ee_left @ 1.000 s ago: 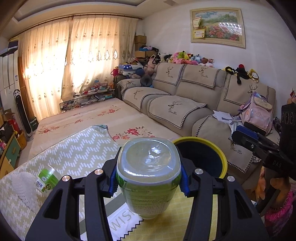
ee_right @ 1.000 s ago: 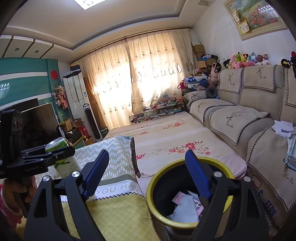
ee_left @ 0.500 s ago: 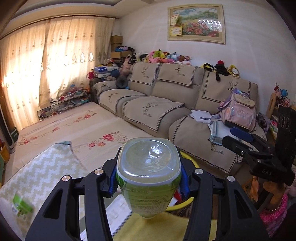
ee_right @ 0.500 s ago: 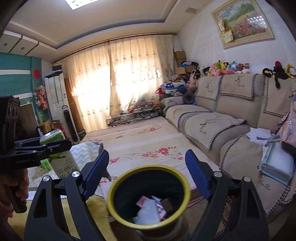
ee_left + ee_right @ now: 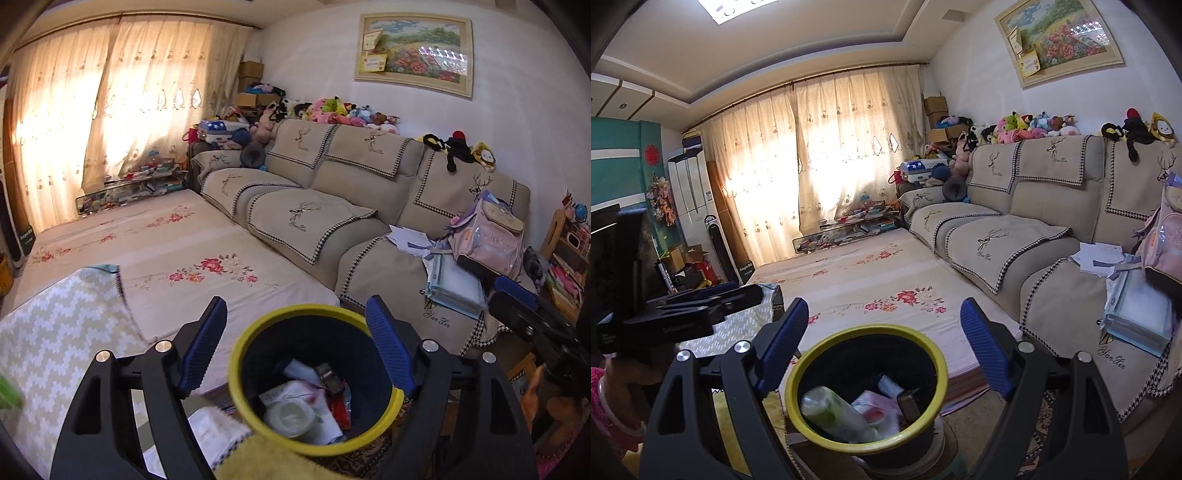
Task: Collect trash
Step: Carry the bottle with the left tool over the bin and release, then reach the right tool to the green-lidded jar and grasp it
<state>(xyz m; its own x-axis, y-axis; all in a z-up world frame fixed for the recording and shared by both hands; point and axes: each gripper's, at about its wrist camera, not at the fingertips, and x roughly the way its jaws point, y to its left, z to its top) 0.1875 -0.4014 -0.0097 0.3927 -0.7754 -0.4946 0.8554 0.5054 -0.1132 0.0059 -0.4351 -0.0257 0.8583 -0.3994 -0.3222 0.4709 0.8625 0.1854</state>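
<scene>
1. Your left gripper point(image 5: 295, 341) has just been opening; its blue-padded jaws now stand wide apart with nothing between them, poised directly above the bin.
2. Your right gripper point(image 5: 882, 343) is also spread wide and empty, looking down over the same bin from the other side.
3. Below both sits the dark round waste bin with the yellow rim point(image 5: 255, 413). Inside it lies the green-and-white plastic bottle point(image 5: 831, 410), tilted on its side on top of crumpled white paper and wrappers point(image 5: 295, 391), with a small dark object beside them.
4. So that piece of trash is in the bin: judged from how it lies, this drop is finished.
5. Further out, on the zigzag-patterned cream cloth covering the desk point(image 5: 55, 343), a blurred green scrap point(image 5: 7, 391) shows at the far left edge of the left view; it may be another piece to collect, though it is too smeared to be sure.
6. Loose white papers point(image 5: 410, 240) lie on the beige sofa point(image 5: 317, 221) near a pink backpack point(image 5: 491, 240); whether they count as trash you cannot tell from here.
7. What remains, as a judgement: swing back toward the desk and check that green item.
</scene>
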